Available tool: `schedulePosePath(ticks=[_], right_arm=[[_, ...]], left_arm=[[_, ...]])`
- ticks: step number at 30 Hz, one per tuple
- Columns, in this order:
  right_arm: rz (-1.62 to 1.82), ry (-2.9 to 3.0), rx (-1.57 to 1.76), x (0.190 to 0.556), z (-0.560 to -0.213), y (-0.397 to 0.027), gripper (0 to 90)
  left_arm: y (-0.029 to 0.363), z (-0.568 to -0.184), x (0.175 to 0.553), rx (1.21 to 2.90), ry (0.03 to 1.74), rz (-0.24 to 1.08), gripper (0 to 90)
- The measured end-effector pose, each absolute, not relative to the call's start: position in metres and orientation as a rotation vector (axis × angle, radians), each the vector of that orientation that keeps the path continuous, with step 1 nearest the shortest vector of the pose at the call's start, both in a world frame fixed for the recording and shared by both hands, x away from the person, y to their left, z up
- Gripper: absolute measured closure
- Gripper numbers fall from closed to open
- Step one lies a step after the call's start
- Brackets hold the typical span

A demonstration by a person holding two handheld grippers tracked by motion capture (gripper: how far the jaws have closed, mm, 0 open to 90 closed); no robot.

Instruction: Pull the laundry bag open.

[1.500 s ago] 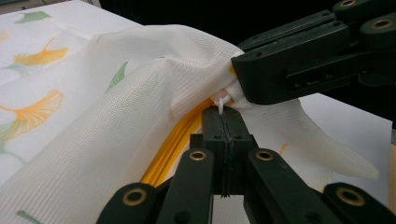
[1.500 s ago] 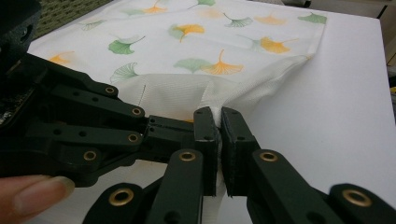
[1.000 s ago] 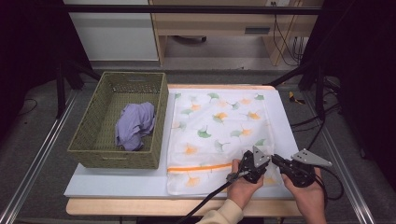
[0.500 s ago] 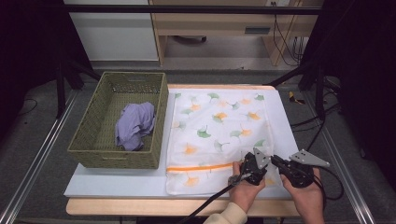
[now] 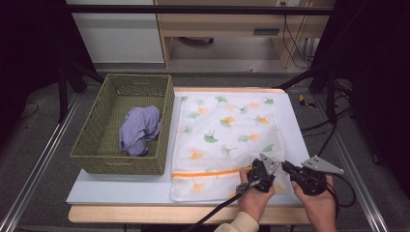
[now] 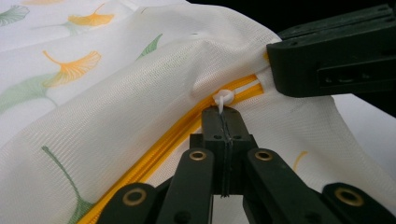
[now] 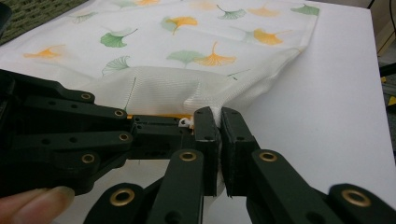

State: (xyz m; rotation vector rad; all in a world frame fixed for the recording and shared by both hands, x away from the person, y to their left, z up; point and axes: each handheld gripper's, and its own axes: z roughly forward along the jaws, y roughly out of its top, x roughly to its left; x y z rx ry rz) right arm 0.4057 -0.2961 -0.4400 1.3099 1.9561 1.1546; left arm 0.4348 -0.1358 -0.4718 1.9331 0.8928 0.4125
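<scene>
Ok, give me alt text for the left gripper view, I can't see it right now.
The left claw is shut on the white zipper pull of an orange zipper on a white mesh laundry bag printed with ginkgo leaves. The right claw pinches the bag's fabric just past the zipper's end, at upper right.

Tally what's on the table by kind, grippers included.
Grippers: 2, the left gripper shut on the zip pull, the right gripper shut on the bag's mesh edge
Mesh laundry bag: 1
Woven basket: 1
Purple cloth, in the basket: 1
Total: 5
</scene>
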Motion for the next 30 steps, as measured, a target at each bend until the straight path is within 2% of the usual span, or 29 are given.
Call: schedulePosePath(ticks=[17, 30], right_arm=[[1.147, 1.968, 1.308, 0.406, -0.441, -0.296, 86.5], [1.139, 1.976, 1.289, 0.404, -0.438, -0.293, 86.5]], left_arm=[[-0.134, -0.474, 0.432, 1.905, 0.929, 0.406, 90.0], [-0.118, -0.470, 0.427, 1.909, 0.970, 0.429, 90.0]])
